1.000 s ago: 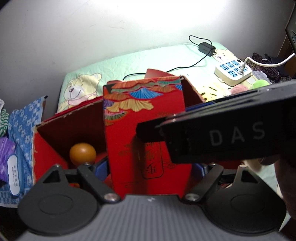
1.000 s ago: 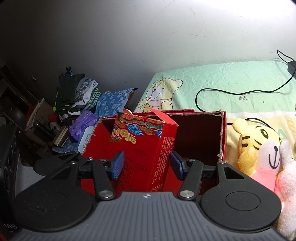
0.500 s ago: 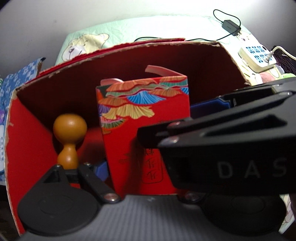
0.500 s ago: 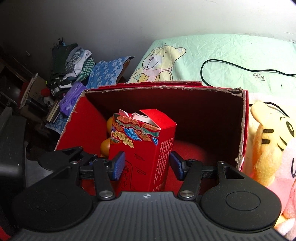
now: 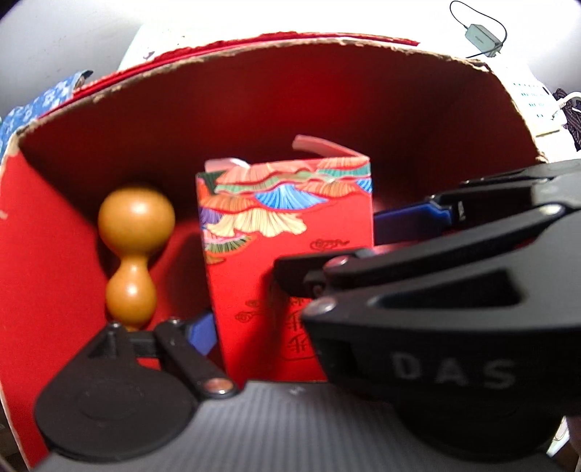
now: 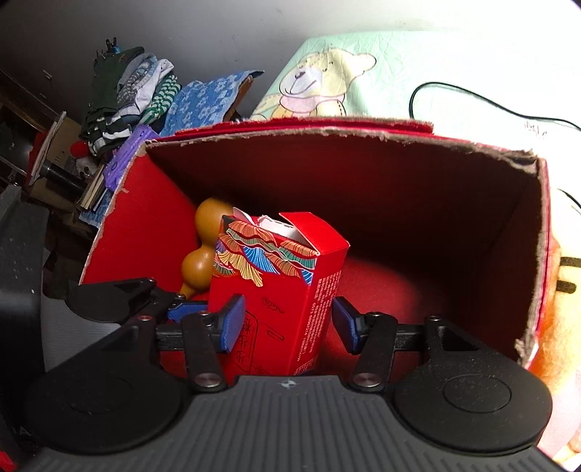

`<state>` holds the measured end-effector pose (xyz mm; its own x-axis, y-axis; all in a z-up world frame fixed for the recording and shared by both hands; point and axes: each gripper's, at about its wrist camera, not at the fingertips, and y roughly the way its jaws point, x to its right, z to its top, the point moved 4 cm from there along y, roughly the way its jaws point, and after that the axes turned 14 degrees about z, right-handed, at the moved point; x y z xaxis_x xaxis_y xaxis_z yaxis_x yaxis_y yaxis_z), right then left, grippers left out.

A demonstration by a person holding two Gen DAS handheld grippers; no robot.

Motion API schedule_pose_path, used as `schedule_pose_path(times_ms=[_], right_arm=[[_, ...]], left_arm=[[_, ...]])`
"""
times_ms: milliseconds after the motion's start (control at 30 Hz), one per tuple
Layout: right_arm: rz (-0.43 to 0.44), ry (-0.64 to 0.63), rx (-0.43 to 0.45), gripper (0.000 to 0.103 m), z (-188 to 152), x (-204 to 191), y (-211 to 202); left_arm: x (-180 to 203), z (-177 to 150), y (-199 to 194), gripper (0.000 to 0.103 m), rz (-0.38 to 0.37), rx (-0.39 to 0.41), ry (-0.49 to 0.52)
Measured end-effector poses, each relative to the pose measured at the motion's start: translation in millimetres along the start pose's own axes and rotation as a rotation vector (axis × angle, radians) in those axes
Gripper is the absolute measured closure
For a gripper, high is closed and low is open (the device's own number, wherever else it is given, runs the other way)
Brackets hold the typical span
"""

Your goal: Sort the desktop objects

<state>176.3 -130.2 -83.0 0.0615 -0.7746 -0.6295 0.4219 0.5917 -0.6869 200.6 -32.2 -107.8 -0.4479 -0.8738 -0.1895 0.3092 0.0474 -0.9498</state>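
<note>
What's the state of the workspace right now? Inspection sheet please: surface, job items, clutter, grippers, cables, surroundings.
Surface: bed sheet, pale green with a bear print; the big red box sits on it.
Job's things: small red carton, upright inside the big red box, top flap open; brown gourd beside it, at the box's left wall.
Clutter: yellow plush toy outside the box on the right.
Grippers: left gripper and right gripper both straddle the small red carton; whether the pads press on it cannot be told.
Cables: black cable across the sheet; charger; power strip.
Surroundings: clothes pile, blue patterned cloth, grey wall.
</note>
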Motion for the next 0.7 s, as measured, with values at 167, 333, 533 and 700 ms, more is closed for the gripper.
schedule_pose_path(times_ms=[167,333,533,700], right_arm=[[-0.035,0.02,-0.066,0.057,1,0,13],[-0.052,0.02,-0.085,0.06,1,-5,18],[-0.044,0.031,-0.093,0.062,3,-11,30],[-0.029,0.018,-0.081,0.063,4,-15,31]], left_arm=[[-4,-1,4,0.022,0.047,-0.015,0.014],[-10,-3,3,0.021,0.068,-0.015,0.004],[-21,-6,3,0.021,0.104,-0.018,-0.019],[-25,-9,-1,0.02,0.134,-0.006,-0.035]])
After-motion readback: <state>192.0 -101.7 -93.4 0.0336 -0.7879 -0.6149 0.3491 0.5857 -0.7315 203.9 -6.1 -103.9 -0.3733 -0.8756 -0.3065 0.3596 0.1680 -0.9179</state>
